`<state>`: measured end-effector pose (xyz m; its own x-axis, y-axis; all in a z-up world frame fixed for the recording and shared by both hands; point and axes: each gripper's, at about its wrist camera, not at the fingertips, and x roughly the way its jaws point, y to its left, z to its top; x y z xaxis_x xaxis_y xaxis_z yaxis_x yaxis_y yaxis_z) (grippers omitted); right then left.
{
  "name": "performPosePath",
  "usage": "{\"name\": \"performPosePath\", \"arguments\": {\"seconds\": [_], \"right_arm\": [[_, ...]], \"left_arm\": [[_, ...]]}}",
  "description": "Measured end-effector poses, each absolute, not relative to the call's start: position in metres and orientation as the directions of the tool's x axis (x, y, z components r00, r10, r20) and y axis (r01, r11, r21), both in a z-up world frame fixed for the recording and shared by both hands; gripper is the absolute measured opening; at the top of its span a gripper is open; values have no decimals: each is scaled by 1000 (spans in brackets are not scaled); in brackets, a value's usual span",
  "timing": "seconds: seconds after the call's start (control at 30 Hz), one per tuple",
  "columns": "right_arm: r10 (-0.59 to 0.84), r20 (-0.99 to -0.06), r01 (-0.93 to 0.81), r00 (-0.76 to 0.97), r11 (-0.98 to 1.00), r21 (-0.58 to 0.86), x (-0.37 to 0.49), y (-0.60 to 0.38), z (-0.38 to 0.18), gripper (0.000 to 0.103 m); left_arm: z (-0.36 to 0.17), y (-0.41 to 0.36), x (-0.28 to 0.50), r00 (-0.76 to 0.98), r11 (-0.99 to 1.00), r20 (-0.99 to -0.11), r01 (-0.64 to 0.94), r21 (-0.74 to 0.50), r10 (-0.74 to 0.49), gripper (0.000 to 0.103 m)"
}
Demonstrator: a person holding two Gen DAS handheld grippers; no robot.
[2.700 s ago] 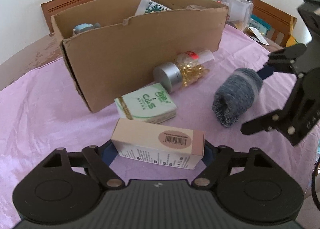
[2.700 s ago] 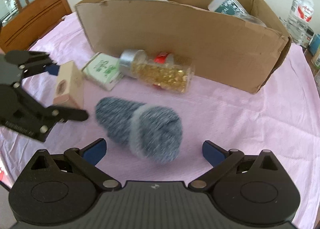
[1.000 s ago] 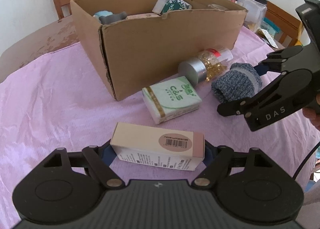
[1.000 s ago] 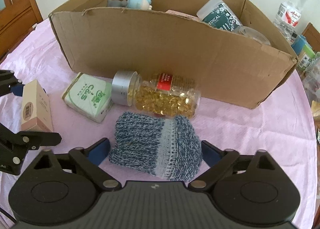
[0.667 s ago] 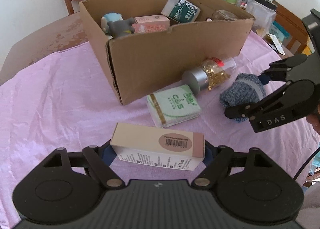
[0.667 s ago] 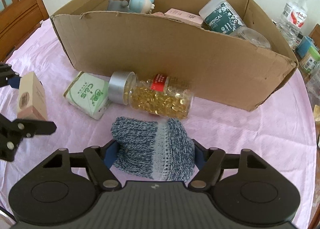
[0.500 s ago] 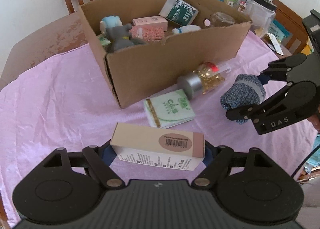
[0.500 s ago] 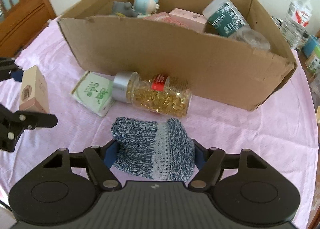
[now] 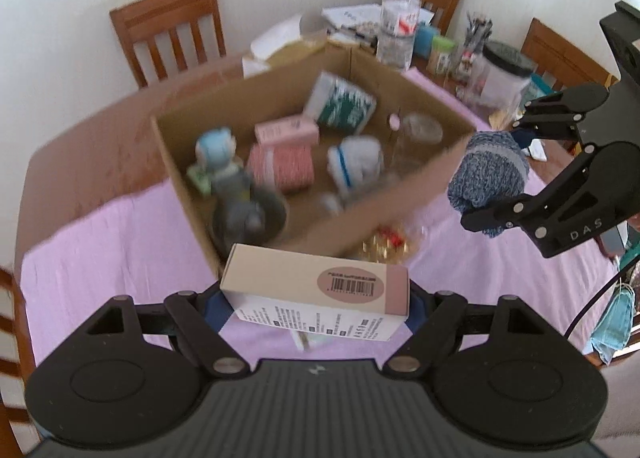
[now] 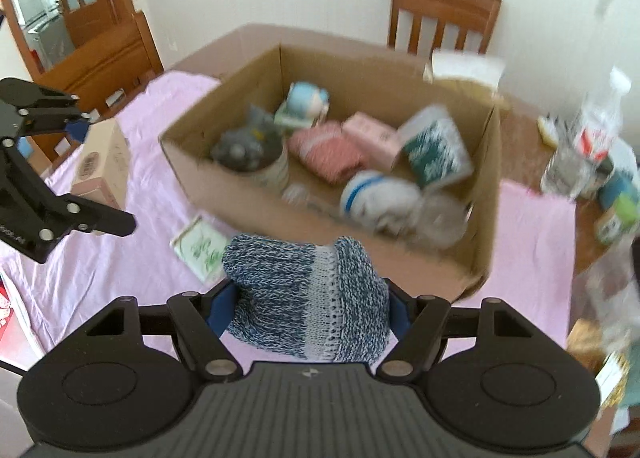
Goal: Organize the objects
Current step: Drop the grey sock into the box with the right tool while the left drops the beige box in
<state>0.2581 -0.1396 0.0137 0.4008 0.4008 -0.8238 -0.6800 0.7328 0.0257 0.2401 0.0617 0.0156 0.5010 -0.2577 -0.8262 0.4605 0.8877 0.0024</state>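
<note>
My left gripper is shut on a beige carton with a barcode, held in the air in front of the near wall of the open cardboard box. My right gripper is shut on a rolled blue-grey knit sock, also lifted, just short of the box's near wall. The right gripper with the sock shows at the right of the left wrist view; the left gripper with the carton shows at the left of the right wrist view.
The box holds a pink roll, a pink carton, a green-labelled bottle, a toy figure and a white sock. A green tissue pack and a capsule bottle lie on the purple cloth. Bottles, jars and chairs stand behind.
Both grippers have risen with their loads and now look down into the box. The right gripper closed on the sock about a second ago and lifted it off the cloth.
</note>
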Motion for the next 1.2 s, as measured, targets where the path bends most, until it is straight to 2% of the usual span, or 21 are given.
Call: {"name": "performPosePath", "arguments": {"seconds": [0.27, 0.77, 0.8, 0.87, 0.97, 1.2], "right_arm": [[435, -772, -701, 463, 713, -18, 293, -143, 44, 77], [429, -737, -662, 522, 749, -33, 364, -144, 49, 78], [426, -736, -659, 525, 752, -35, 367, -144, 48, 79], [426, -732, -660, 532, 750, -43, 372, -143, 46, 84], [411, -718, -646, 562, 760, -72, 374, -142, 47, 103], [386, -714, -638, 584, 763, -109, 370, -141, 48, 103]], "left_arm": [[29, 32, 287, 521, 864, -819, 499, 63, -241, 81], [15, -3, 352, 516, 837, -823, 539, 96, -238, 81], [14, -4, 355, 519, 837, -819, 540, 93, -244, 81], [11, -5, 362, 518, 843, -820, 531, 87, -242, 95], [9, -3, 367, 531, 865, -815, 495, 77, -231, 96], [18, 8, 362, 552, 883, -803, 465, 70, -227, 96]]}}
